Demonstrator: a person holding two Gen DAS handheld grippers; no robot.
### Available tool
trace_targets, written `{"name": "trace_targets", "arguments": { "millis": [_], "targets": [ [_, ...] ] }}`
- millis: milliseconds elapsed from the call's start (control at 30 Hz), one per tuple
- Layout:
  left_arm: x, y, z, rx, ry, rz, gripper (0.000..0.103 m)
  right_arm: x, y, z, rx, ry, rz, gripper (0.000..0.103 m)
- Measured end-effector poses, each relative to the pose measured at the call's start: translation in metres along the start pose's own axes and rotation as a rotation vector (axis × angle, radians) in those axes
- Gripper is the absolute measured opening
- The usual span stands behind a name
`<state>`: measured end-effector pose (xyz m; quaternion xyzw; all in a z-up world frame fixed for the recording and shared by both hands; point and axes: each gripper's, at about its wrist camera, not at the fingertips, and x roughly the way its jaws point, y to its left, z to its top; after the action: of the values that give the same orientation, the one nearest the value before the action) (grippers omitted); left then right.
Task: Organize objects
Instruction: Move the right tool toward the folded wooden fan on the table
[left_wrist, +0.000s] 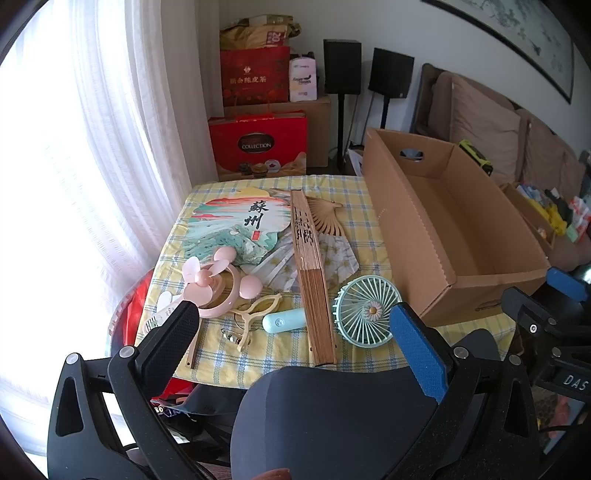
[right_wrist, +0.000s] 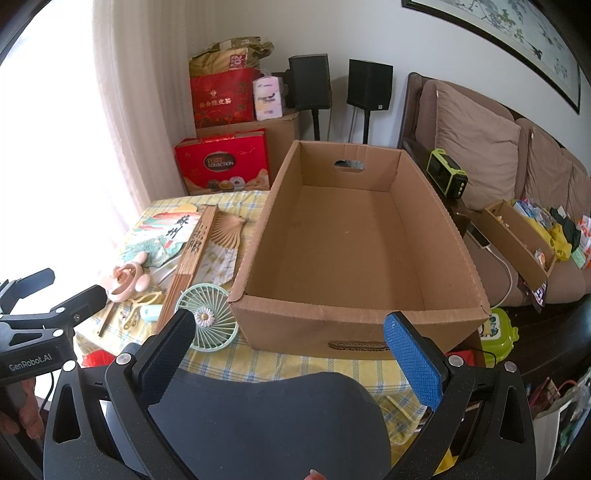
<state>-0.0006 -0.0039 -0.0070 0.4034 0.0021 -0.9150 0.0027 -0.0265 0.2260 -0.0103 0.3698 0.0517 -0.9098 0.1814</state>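
Observation:
Several fans lie on the yellow checked tablecloth (left_wrist: 258, 362): a pink handheld fan (left_wrist: 218, 288), a teal handheld fan (left_wrist: 364, 310) with a daisy hub, a folded bamboo fan (left_wrist: 314, 280), and a round painted paper fan (left_wrist: 240, 225). An empty cardboard box (left_wrist: 402, 236) stands to their right. My left gripper (left_wrist: 295, 339) hovers open above the near table edge, its jaws framing the teal fan's handle and the bamboo fan's end. My right gripper (right_wrist: 291, 356) is open in front of the box (right_wrist: 325, 325), with the teal fan (right_wrist: 208, 319) at its left finger.
Red gift boxes (left_wrist: 258, 144) and two black speakers (left_wrist: 343, 66) stand behind the table. A sofa (right_wrist: 480, 162) with a small cardboard tray (right_wrist: 517, 236) is to the right, a curtained window to the left. A dark grey rounded shape (right_wrist: 266, 417) fills the foreground.

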Motion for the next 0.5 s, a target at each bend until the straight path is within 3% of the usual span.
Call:
{"name": "trace_targets", "arguments": {
  "millis": [333, 500],
  "targets": [
    [0.006, 0.006, 0.000, 0.003, 0.004, 0.013, 0.103, 0.002, 0.007, 0.003, -0.022, 0.013, 0.043, 0.103],
    [0.005, 0.008, 0.001, 0.052, -0.034, 0.014, 0.103, 0.008, 0.009, 0.012, -0.032, 0.021, 0.083, 0.103]
  ]
}}
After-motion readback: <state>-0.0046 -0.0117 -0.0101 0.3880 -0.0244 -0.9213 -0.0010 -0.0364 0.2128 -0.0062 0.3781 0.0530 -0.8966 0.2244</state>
